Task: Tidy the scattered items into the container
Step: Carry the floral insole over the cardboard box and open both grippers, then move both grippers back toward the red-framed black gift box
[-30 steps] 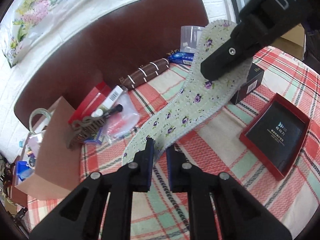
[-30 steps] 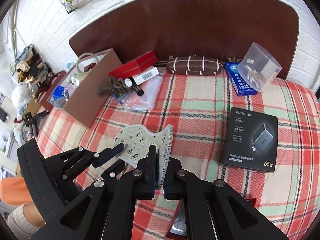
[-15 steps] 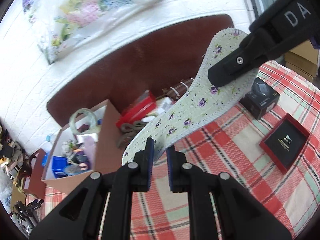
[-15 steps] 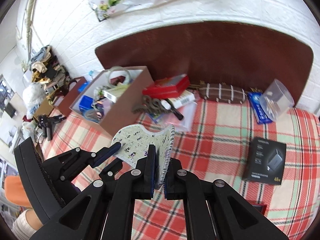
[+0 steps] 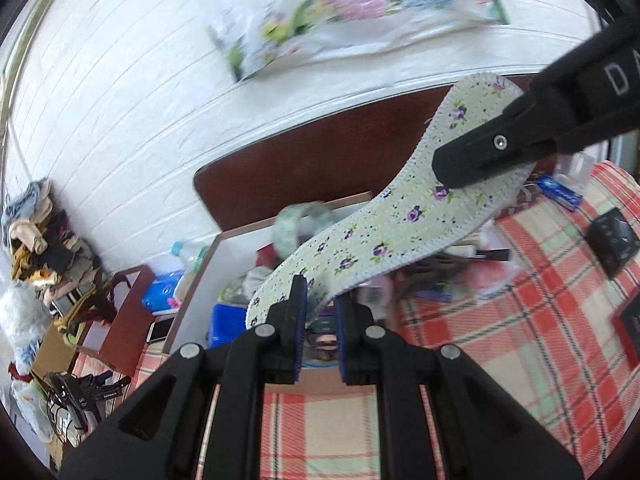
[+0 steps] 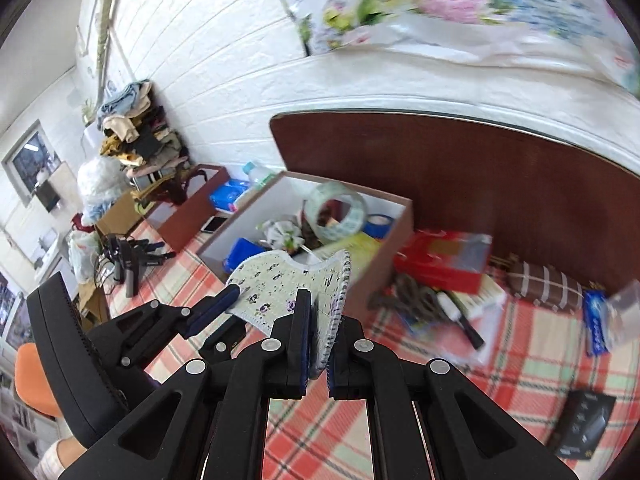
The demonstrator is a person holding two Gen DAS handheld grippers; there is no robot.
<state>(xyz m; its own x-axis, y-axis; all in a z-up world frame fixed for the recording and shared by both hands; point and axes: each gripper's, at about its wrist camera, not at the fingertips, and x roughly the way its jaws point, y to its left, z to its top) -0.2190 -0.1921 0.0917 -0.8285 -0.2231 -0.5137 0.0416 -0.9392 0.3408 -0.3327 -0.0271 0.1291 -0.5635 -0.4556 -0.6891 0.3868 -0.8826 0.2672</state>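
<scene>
Currently the floral insole (image 5: 384, 240) spans both claws — left gripper (image 5: 319, 316) clamped on one end, right gripper (image 6: 319, 344) on the other. It hangs, apparently, above the open box (image 6: 394, 236).

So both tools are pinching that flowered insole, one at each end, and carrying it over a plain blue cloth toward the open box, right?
Nearly. Both tools, the left tool and right tool, do pinch the flowered insole near its two ends, heading toward the open box. But the cloth is red, green and cream plaid, not plain blue, as the right wrist view shows.
</scene>
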